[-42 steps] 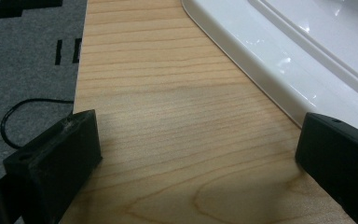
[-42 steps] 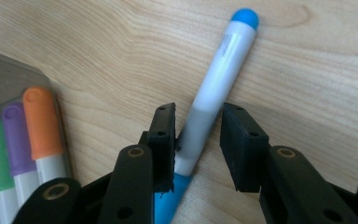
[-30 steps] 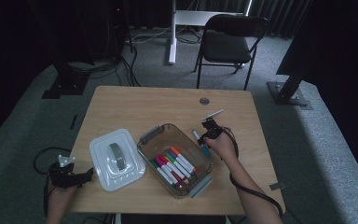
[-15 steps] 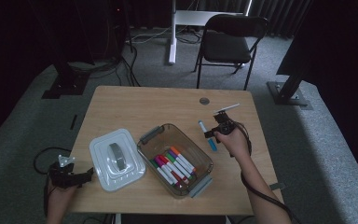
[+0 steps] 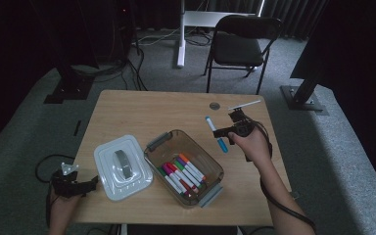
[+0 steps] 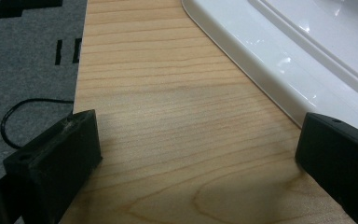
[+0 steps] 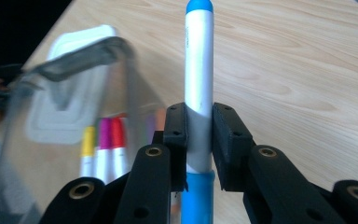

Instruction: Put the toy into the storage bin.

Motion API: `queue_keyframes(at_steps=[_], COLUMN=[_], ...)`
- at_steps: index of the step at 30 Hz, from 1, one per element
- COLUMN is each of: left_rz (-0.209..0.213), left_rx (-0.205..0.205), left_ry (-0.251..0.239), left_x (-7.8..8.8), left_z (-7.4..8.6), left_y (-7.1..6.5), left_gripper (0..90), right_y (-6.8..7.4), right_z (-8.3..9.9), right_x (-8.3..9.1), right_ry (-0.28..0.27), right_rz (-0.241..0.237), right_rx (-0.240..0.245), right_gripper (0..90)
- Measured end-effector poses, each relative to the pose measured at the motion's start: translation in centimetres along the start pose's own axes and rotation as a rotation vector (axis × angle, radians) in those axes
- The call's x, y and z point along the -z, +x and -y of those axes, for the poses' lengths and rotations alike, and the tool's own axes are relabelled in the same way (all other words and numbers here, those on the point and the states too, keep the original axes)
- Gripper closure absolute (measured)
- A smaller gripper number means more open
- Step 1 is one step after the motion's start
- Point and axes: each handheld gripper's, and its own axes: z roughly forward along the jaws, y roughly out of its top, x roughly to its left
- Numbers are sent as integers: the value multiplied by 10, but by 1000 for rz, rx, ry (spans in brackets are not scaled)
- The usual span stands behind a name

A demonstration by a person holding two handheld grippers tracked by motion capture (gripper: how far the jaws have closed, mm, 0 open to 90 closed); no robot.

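So the right gripper [image 5: 224, 131] has its jaws clamped on the blue marker [image 7: 199, 70], held just above the table [image 5: 142, 110] to the right of the clear bin [image 5: 210, 166]. The marker's long axis runs roughly parallel to the markers [image 5: 181, 174] already in there. The bin sits down-left of it, so I'd guess that's the way it goes; the left gripper [image 6: 186, 154] sits wide open by the white lid [image 5: 122, 169], well apart.

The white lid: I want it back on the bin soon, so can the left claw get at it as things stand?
Probably yes. The left claw is open at the table edge, beside the white lid, with bare wood between them.
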Motion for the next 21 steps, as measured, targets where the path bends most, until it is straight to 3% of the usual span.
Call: queue_keyframes(at_steps=[10,21], left_rz=[0,0], left_rx=[0,0], left_ry=[-1,-1], left_x=[0,0], left_z=[0,0], left_y=[0,0], left_gripper=[5,5], right_y=[32,71], right_z=[-5,3], right_x=[11,-7], right_ry=[-7,61], right_rz=[-96,-197], right_rx=[61,137], right_gripper=[764,764])
